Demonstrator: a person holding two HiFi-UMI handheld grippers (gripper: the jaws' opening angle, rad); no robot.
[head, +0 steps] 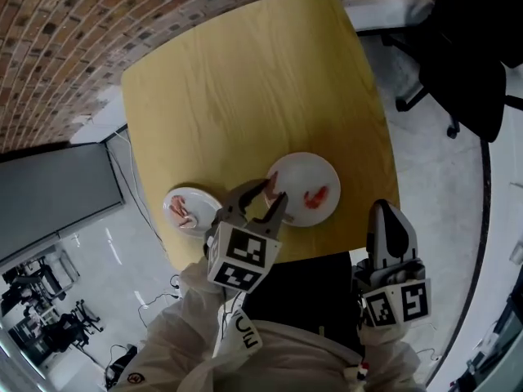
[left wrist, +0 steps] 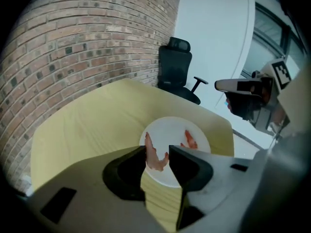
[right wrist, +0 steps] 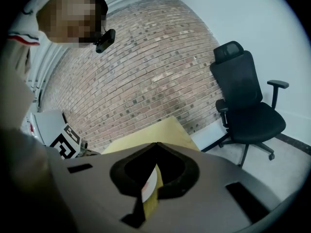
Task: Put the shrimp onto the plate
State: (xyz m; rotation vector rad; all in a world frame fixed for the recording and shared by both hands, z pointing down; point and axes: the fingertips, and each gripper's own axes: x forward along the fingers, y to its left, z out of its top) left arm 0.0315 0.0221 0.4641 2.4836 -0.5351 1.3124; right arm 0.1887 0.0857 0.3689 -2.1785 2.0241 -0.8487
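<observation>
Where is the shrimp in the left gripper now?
In the head view the held shrimp sits between the left gripper's jaws above the larger plate's left rim, left of a second shrimp lying on it.

sleeves (head: 184,345): cream, maybe padded | left gripper (head: 271,196), right gripper (head: 382,209): grey | marker cubes (head: 239,260): black-white

You're working on a yellow surface (head: 245,80) with fine wood grain. The big plate (head: 323,170) and the small plate (head: 200,196) are plain white. The held shrimp (head: 270,188) is pale pink-orange, and the loose shrimp (head: 316,196) is redder. The wall (head: 65,39) is red-brown brick with pale mortar. The chair (head: 466,64) is black and the floor (head: 441,186) glossy grey. Your cubes (head: 242,256) show black squares on white.
</observation>
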